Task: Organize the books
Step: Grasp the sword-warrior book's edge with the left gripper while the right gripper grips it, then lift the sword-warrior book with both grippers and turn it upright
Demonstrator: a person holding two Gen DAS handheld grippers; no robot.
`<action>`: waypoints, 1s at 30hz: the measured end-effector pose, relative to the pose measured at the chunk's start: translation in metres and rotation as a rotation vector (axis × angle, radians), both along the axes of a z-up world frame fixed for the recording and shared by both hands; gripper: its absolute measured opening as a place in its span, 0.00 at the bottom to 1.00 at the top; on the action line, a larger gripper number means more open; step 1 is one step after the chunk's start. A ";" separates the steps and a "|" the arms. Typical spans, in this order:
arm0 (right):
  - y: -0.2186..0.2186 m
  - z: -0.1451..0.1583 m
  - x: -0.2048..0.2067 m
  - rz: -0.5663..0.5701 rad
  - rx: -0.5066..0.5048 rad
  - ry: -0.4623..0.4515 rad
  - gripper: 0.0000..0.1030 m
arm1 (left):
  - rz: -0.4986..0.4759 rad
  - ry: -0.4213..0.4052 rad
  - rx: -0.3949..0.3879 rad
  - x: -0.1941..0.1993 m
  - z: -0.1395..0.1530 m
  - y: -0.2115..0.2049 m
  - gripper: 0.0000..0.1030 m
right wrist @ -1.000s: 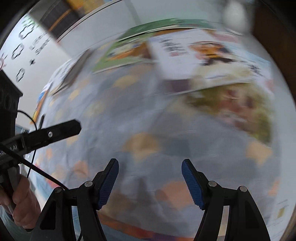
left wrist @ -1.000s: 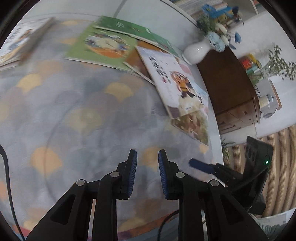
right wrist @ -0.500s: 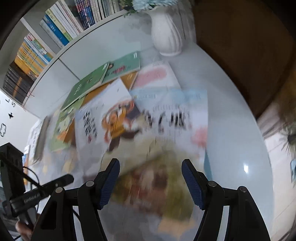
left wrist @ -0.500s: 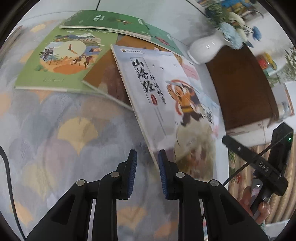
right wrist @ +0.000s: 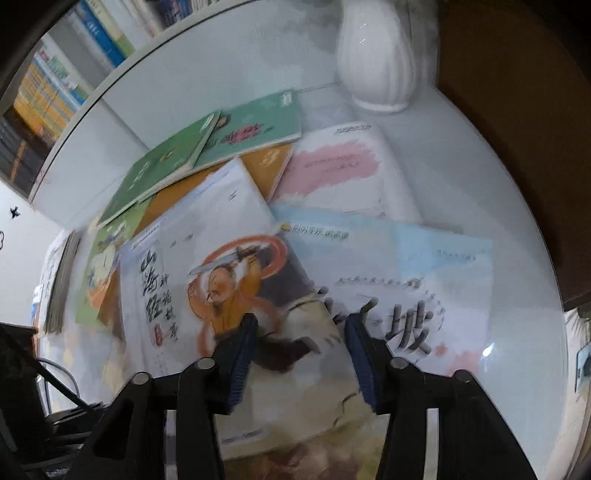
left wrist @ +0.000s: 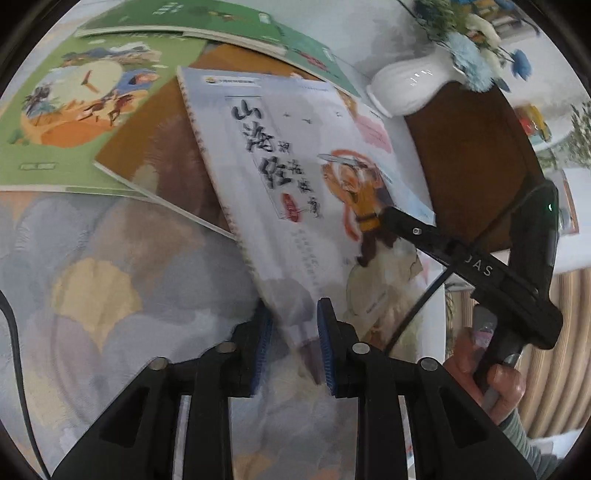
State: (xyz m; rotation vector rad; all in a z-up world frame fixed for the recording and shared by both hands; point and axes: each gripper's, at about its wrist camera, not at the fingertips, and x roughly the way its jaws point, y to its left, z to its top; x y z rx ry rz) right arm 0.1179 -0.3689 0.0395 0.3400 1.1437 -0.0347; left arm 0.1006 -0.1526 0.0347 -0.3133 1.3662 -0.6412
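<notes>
White-covered picture book with black brush characters and an orange-robed sword figure lies on top of the book spread, centre of the left wrist view, lower centre-left in the right wrist view. Left gripper at bottom centre, blue pads a narrow gap apart, the book's near corner sits right at that gap; blurred there, can't tell if the pads press the cover, jaws have just opened slightly. Right gripper bottom centre of its own view, jaws moderately apart and just been closing, hanging over the book's lower right part, nothing clearly clamped. In the left wrist view the right gripper enters from the right, tip over the orange figure, a hand on its handle at lower right. Under the white book: brown book, light green illustrated book at left, dark green books along the top. Right wrist view also shows pale blue book at right, pink-and-white book above it. White ribbed vase top right, blue flowers in it. Patterned tablecloth with yellow fan shapes at lower left; white round table rim at right. Bookshelf upper left.
</notes>
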 end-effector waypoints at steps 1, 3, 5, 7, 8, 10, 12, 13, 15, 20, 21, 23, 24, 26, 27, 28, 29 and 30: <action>0.003 0.001 -0.003 0.011 -0.010 -0.001 0.48 | -0.019 -0.019 0.009 -0.005 0.003 0.001 0.22; 0.008 0.003 -0.010 0.027 -0.006 0.008 0.48 | -0.034 -0.019 -0.005 -0.009 0.007 0.005 0.22; 0.017 0.005 -0.018 0.056 0.013 0.010 0.49 | -0.041 -0.021 -0.007 -0.019 0.011 0.016 0.22; 0.034 0.007 -0.033 0.102 0.016 0.019 0.49 | -0.039 -0.034 0.003 -0.031 0.015 0.030 0.22; 0.039 0.007 -0.036 0.117 0.017 0.023 0.49 | -0.036 -0.037 0.010 -0.037 0.017 0.037 0.22; 0.060 0.008 -0.053 0.166 0.028 0.030 0.50 | -0.019 -0.037 0.019 -0.051 0.018 0.054 0.22; 0.081 0.006 -0.070 0.207 0.047 0.041 0.51 | 0.012 -0.024 0.023 -0.069 0.018 0.076 0.22; 0.091 0.005 -0.078 0.227 0.057 0.047 0.51 | 0.035 -0.016 0.027 -0.078 0.017 0.087 0.22; 0.114 0.004 -0.090 0.279 0.068 0.052 0.51 | 0.081 -0.005 0.041 -0.093 0.014 0.110 0.22; 0.156 -0.001 -0.115 0.419 0.067 0.070 0.52 | 0.208 0.039 0.037 -0.122 0.006 0.161 0.22; 0.161 -0.005 -0.119 0.439 0.068 0.083 0.52 | 0.238 0.045 0.044 -0.128 0.003 0.171 0.22; 0.162 -0.014 -0.119 0.447 0.100 0.123 0.52 | 0.271 0.051 0.050 -0.132 -0.002 0.180 0.22; 0.160 -0.019 -0.120 0.437 0.126 0.145 0.52 | 0.290 0.053 0.051 -0.136 -0.003 0.185 0.22; 0.156 -0.024 -0.123 0.421 0.146 0.163 0.52 | 0.330 0.058 0.064 -0.142 -0.007 0.193 0.22; 0.154 -0.025 -0.124 0.420 0.149 0.162 0.52 | 0.337 0.060 0.073 -0.144 -0.009 0.194 0.22; 0.151 -0.025 -0.125 0.421 0.151 0.161 0.52 | 0.345 0.065 0.086 -0.148 -0.011 0.195 0.22; 0.150 -0.025 -0.127 0.421 0.148 0.162 0.52 | 0.345 0.068 0.088 -0.149 -0.012 0.192 0.22; 0.149 -0.025 -0.129 0.423 0.142 0.162 0.52 | 0.342 0.071 0.080 -0.152 -0.014 0.190 0.22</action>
